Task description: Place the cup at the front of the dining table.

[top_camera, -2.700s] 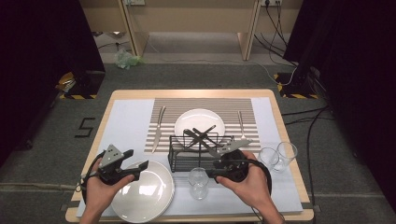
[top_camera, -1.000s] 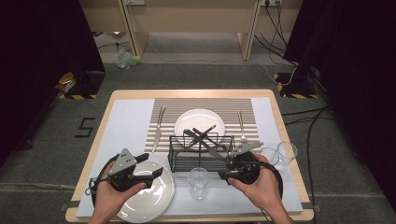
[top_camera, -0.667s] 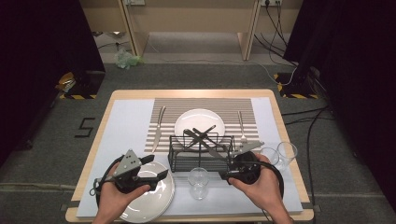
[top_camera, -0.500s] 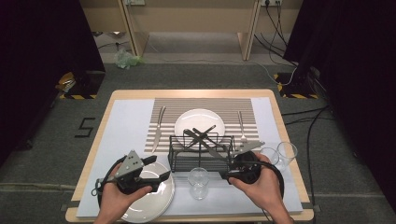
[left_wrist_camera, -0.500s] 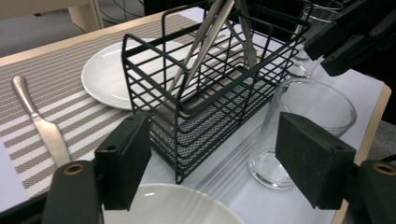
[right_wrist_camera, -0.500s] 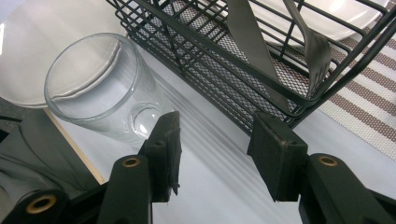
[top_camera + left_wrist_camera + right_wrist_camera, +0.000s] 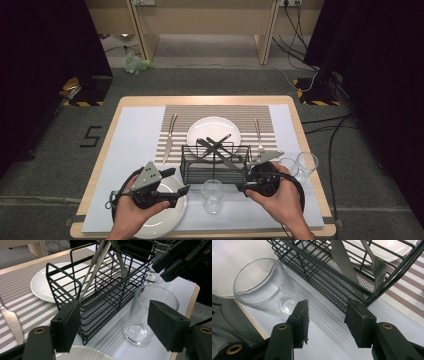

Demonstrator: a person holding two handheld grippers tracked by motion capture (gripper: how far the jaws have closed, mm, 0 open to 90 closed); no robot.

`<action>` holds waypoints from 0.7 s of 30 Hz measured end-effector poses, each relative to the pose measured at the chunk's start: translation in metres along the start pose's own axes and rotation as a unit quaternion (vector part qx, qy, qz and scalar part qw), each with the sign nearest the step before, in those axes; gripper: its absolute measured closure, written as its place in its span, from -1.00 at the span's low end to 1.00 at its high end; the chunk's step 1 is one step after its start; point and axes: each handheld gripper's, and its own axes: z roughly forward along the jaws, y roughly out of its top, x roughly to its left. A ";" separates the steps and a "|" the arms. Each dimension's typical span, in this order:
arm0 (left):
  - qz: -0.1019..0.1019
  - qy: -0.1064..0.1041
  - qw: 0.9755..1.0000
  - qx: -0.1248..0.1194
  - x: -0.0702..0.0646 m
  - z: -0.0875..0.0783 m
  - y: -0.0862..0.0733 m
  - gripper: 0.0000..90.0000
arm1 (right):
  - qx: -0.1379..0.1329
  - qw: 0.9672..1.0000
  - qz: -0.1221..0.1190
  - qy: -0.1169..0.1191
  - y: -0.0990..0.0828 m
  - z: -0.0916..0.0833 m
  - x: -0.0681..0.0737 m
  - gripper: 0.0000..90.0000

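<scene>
A black wire cutlery basket (image 7: 215, 162) stands on the white mat with a few pieces of cutlery leaning in it. A clear glass (image 7: 212, 196) is upright just in front of it. My left gripper (image 7: 179, 181) hovers above a white plate (image 7: 150, 220) at the near left and points right. Its jaws are open wide, framing the glass (image 7: 147, 312) and the basket's corner (image 7: 82, 315) without touching either. My right gripper (image 7: 242, 181) is open at the basket's near right corner. Its pads (image 7: 302, 317) have only bare mat between them; the glass (image 7: 264, 287) sits to their left.
A second white plate (image 7: 214, 131) lies on the striped placemat behind the basket, with a knife (image 7: 170, 137) to its left and a fork (image 7: 259, 135) to its right. Two more glasses (image 7: 299, 164) stand near the table's right edge. The table's front edge is close beneath both hands.
My left gripper has moved right across the near plate, closer to the glass and basket. My right gripper has stayed by the basket's right corner.
</scene>
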 end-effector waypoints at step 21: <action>0.013 -0.026 0.999 0.013 -0.011 0.015 0.003 -0.42 | 0.006 1.000 0.004 -0.001 -0.001 0.000 -0.001 0.18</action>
